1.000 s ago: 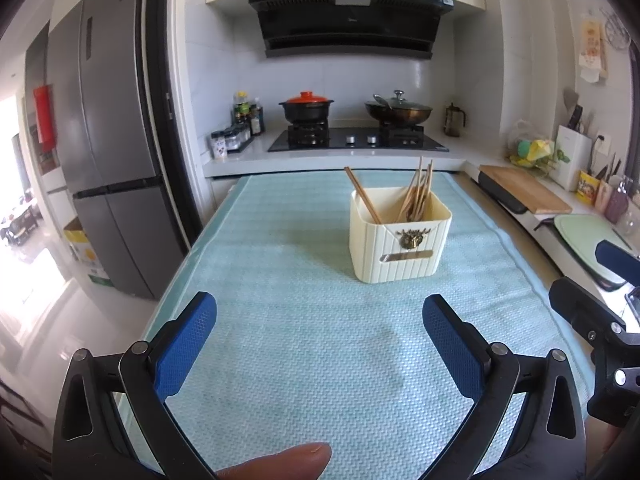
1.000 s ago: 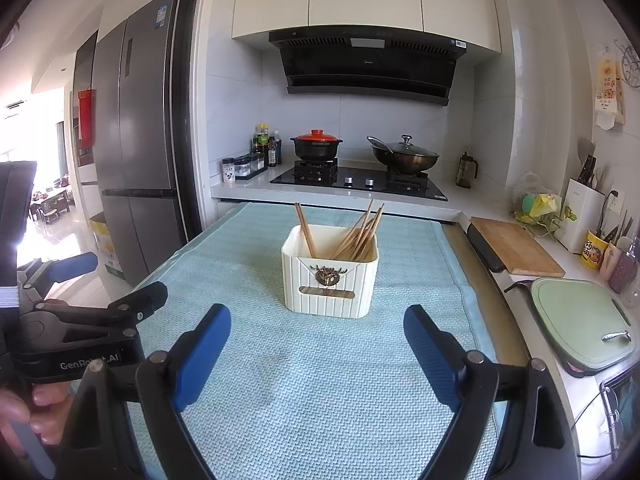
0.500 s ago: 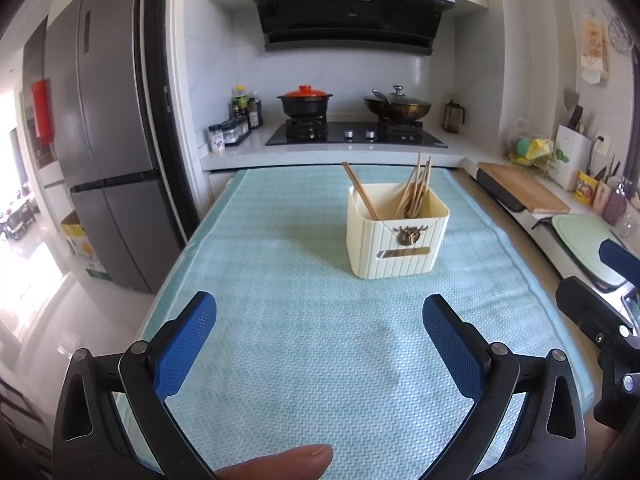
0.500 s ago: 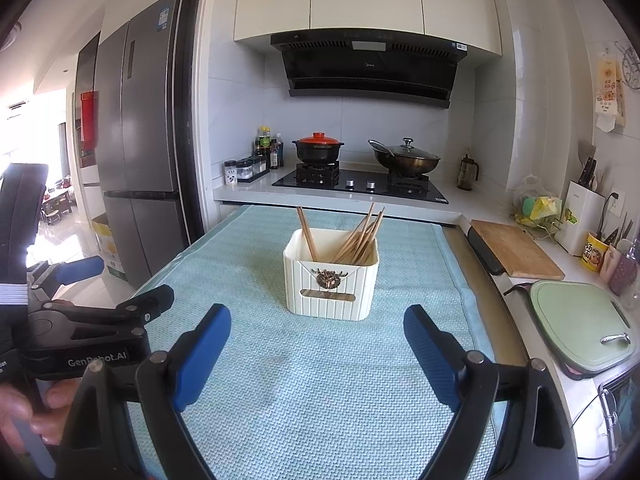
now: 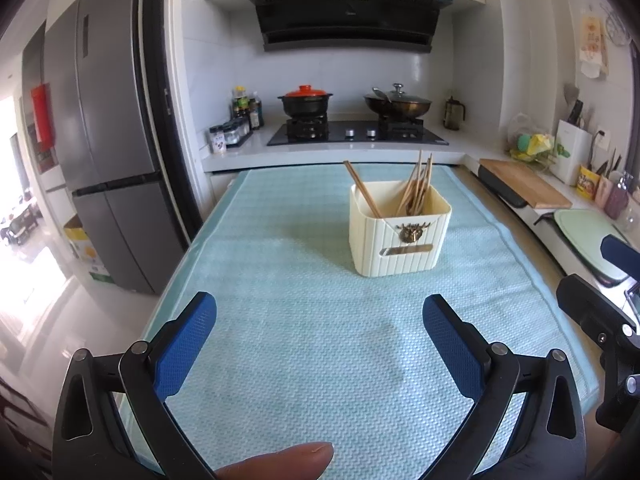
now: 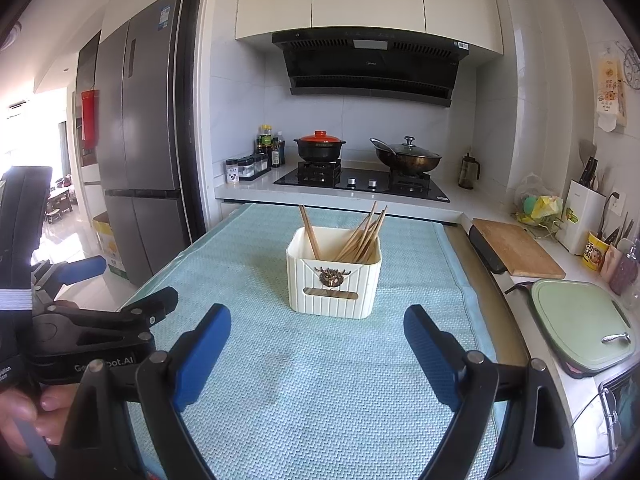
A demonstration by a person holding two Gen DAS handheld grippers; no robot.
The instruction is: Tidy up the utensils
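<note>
Two fisheye views from hand-held grippers look across a kitchen counter covered by a pale teal woven mat [image 5: 304, 360]. In the left wrist view, the left gripper [image 5: 319, 312] fills the bottom of the frame, its two blue-padded fingers [image 5: 186, 344] spread wide apart with nothing between them but bare mat; a fingertip [image 5: 280, 462] shows at the bottom edge, centre. In the right wrist view, the right gripper [image 6: 317, 322] likewise sits at the bottom of the frame, its blue pads spread wide and pinching nothing. A cream ribbed utensil holder [image 5: 400, 236] with a small bronze ornament on its front stands upright on the mat, right of centre in the left view and at the centre of the right view, well apart from both grippers. Wooden chopsticks [image 5: 418, 188] lean inside it: one pair tilts toward the left, and a larger bundle leans toward the right. At the left edge of the right view, the other gripper appears side-on, held by a hand [image 6: 24, 416] in the lower left corner. Behind the mat, in the upper centre of both views, a black hob [image 5: 356, 134] carries a red-lidded pot [image 5: 306, 100] and a lidded wok [image 5: 398, 102] under a dark extractor hood. A grey refrigerator [image 5: 100, 152] stands at the left, and a wooden cutting board [image 5: 524, 182] lies on the counter at the right.
</note>
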